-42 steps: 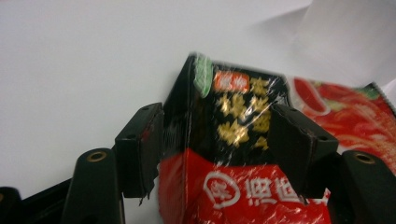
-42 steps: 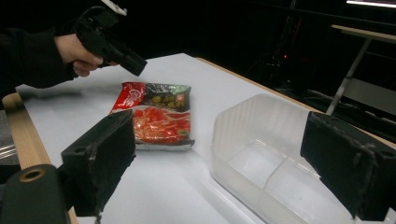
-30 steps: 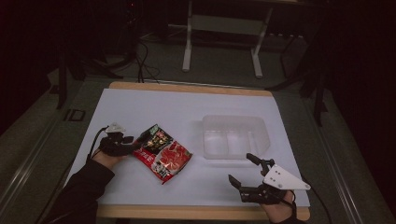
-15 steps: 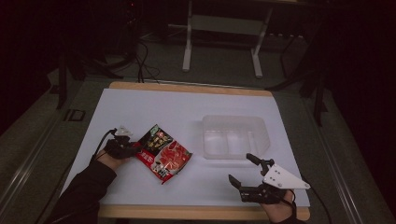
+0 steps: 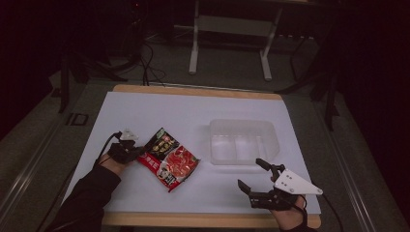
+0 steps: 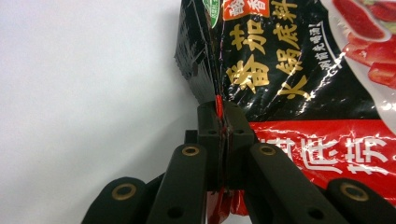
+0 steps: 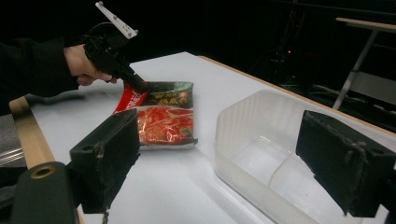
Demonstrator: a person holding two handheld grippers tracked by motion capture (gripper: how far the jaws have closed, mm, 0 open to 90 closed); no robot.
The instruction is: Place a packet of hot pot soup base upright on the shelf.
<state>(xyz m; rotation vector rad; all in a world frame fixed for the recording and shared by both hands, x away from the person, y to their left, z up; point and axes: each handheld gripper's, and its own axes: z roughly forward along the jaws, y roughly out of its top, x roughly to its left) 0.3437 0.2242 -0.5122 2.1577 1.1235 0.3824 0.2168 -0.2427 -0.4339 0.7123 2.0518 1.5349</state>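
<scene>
A red and black food packet (image 5: 170, 160) with a tomato picture lies on the white table, left of middle. My left gripper (image 5: 140, 153) is at its left edge. Its jaws have just been closing and now pinch the packet's (image 6: 299, 70) crimped edge, as the left gripper (image 6: 219, 112) view shows up close. In the right gripper view, the left gripper (image 7: 140, 86) grips the packet (image 7: 164, 122) at its far corner. My right gripper (image 5: 251, 174) rests open near the table's front right edge, with nothing between its jaws (image 7: 226, 144).
A clear plastic container (image 5: 240, 123) with inner dividers stands right of the packet, just beyond my right gripper. Its near wall (image 7: 252, 100) is close ahead of the right jaws. The table has a wooden rim (image 5: 193, 91); metal stand legs (image 5: 194, 53) stand on the floor behind.
The left gripper's jaws have closed onto the packet's left edge. The packet lies in much the same place. The right gripper has not moved.
</scene>
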